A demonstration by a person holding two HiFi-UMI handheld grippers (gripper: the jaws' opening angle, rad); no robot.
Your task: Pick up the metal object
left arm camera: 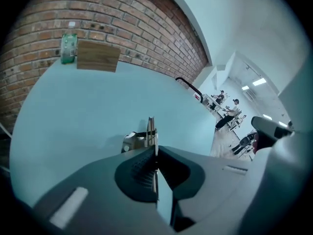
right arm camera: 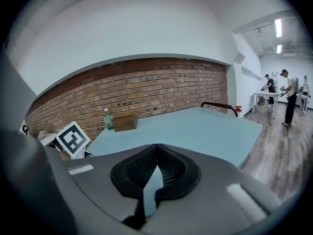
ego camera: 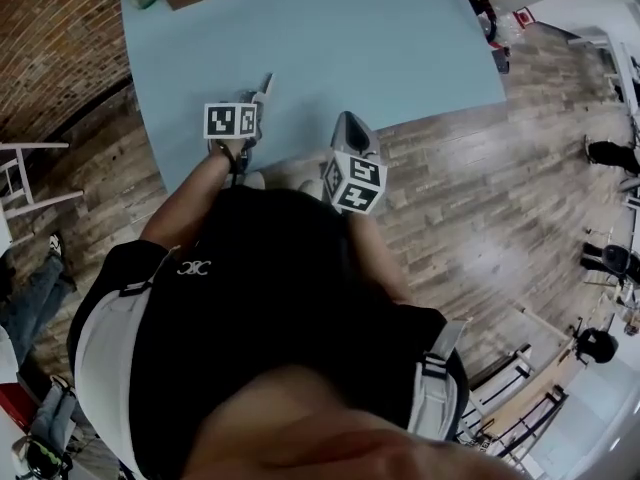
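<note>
1. Left gripper: pads closed tight on the metal object, a thin plate standing edge-on between them. A small spring and a rounded part show just past the tips.
2. Location of the metal object: at the tip of the left gripper, over the near part of the blue table, close to its front edge. Seen in the head view as a thin sliver jutting forward from the jaws.
3. Right gripper: pads pressed together on nothing, held beside the left one at the table's front edge and not touching the object.
4. Done so far, by judgement: approach and grasp, with the plate pinched between the left pads.
5. Not settled by these views: whether the object rests on the tabletop or hangs just clear of it.
6. Left to do, by judgement: a clear lift away from the surface, with care that so thin a plate does not pivot or slip in the pinch.
</note>
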